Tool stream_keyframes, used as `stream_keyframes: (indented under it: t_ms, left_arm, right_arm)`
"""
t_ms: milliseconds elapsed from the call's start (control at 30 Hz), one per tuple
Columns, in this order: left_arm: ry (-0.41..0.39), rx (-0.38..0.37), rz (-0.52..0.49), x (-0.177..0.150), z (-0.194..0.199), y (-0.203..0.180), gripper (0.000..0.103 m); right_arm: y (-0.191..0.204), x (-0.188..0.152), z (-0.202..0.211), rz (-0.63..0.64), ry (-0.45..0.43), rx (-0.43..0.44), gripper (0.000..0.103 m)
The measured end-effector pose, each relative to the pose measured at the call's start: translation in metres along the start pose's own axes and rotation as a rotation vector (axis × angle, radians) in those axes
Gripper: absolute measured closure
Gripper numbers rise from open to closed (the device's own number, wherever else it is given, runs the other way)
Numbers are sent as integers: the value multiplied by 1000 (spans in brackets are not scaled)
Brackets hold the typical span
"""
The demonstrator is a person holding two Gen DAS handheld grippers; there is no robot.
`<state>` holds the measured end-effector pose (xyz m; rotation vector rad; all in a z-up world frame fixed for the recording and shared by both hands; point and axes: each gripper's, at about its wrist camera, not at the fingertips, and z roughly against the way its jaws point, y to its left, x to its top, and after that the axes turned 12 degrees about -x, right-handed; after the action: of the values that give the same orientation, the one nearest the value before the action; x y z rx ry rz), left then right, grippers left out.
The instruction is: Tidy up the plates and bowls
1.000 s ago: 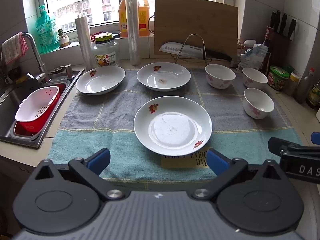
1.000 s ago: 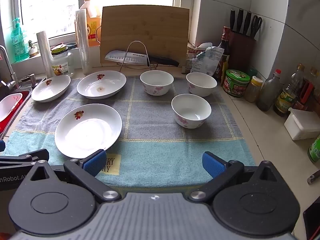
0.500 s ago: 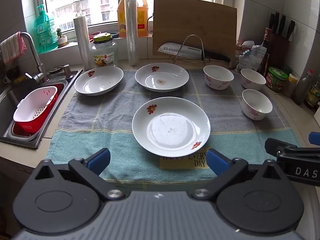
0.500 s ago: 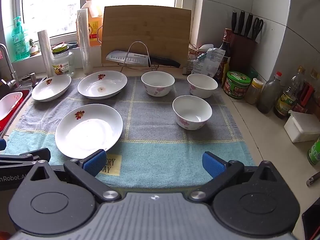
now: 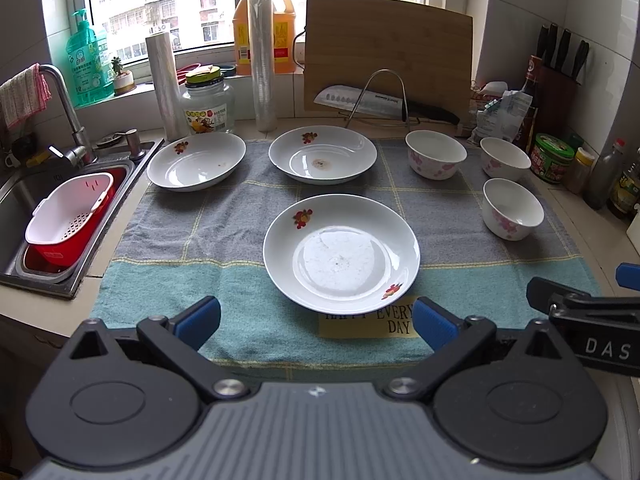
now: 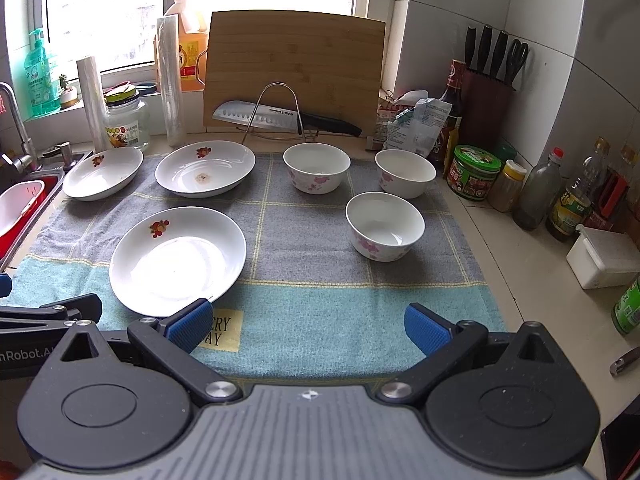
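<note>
Three white plates with red flower marks lie on a grey and teal towel (image 5: 224, 248): a near plate (image 5: 341, 254) (image 6: 178, 260), a back middle plate (image 5: 322, 155) (image 6: 205, 169) and a back left plate (image 5: 196, 161) (image 6: 103, 173). Three white bowls with pink flowers stand to the right: a near bowl (image 5: 513, 214) (image 6: 385, 226), a back bowl (image 5: 435, 154) (image 6: 317, 168) and a far right bowl (image 5: 505, 159) (image 6: 405, 173). My left gripper (image 5: 316, 322) is open and empty, just short of the near plate. My right gripper (image 6: 308, 326) is open and empty over the towel's front edge.
A sink (image 5: 24, 216) with a red and white colander (image 5: 70, 220) lies at the left. A cutting board (image 5: 386, 52), knife on a wire rack (image 5: 380, 102), jar and film rolls stand behind. Jars, bottles and a knife block (image 6: 486, 104) line the right wall.
Both grippers have drifted slightly forward and to the left over the towel; the dishes have not moved. Both stay open.
</note>
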<state>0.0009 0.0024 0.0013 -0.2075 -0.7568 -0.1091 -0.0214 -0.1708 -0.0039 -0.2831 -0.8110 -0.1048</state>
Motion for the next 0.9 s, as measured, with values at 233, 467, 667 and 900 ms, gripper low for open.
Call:
stream_keyframes:
  t_ms: [233,467,667,900]
  left_arm:
    - [-1,-3,-1,0,2,-1,1]
    - [-3,0,-3,1,2,-2,1]
    - [-2,1,-4,3,3,-3,1]
    - [-3,5,-2,5,2,-4,1]
  right_arm:
    - [0,-1,2,0,-9,-5,0]
    - [0,-1,2,3,-11,-8,0]
    - [0,-1,2,4,-12,-8,0]
    - [1,0,2,6,-14,-8,0]
